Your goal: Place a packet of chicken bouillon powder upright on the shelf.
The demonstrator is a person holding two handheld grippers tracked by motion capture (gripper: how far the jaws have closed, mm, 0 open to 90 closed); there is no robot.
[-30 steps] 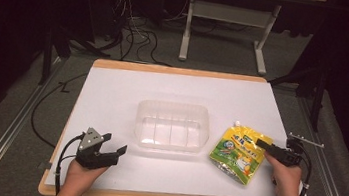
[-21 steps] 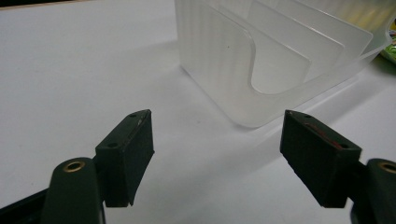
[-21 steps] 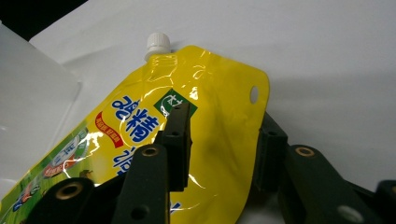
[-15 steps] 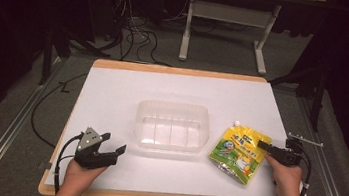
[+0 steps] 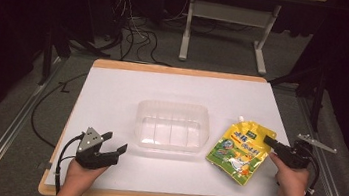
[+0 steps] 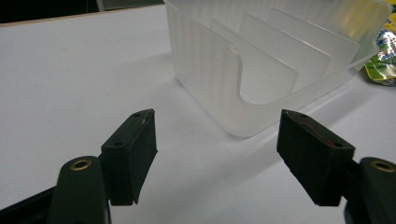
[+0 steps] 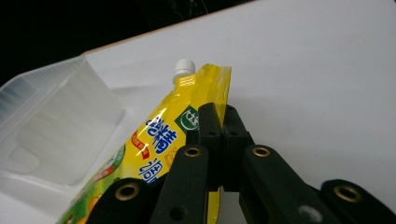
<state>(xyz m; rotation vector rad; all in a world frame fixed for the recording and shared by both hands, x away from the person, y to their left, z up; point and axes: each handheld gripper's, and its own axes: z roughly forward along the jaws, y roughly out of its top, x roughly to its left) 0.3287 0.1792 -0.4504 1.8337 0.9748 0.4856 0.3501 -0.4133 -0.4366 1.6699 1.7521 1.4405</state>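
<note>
White-topped table (image 5: 112, 95) with wood edge, seen from above, dark floor and cables behind. Clear plastic container (image 5: 172, 126) at table centre, ribbed inner dividers, upright, open top; near corner also close up in left gripper view (image 6: 224, 84), just ahead of the jaws. Yellow spouted pouch (image 5: 239, 150) lying to the right of the container, near but apart from it, white cap pointing toward the far side; in right gripper view (image 7: 159, 140) tilted, cap end up, right edge between the jaws. Right gripper (image 5: 272, 142) at the pouch's right edge, held by hand at lower right; jaws just been closing, now pressed together on the pouch's edge near the top corner (image 7: 223, 135). Left gripper (image 5: 114, 142) at lower left of table, well apart from the pouch, near the container's front left corner, not touching it; jaws spread wide, nothing between them, only bare table under the gap (image 6: 217, 154). Green-yellow bit of pouch peeking past the container's far corner in left gripper view.
</note>
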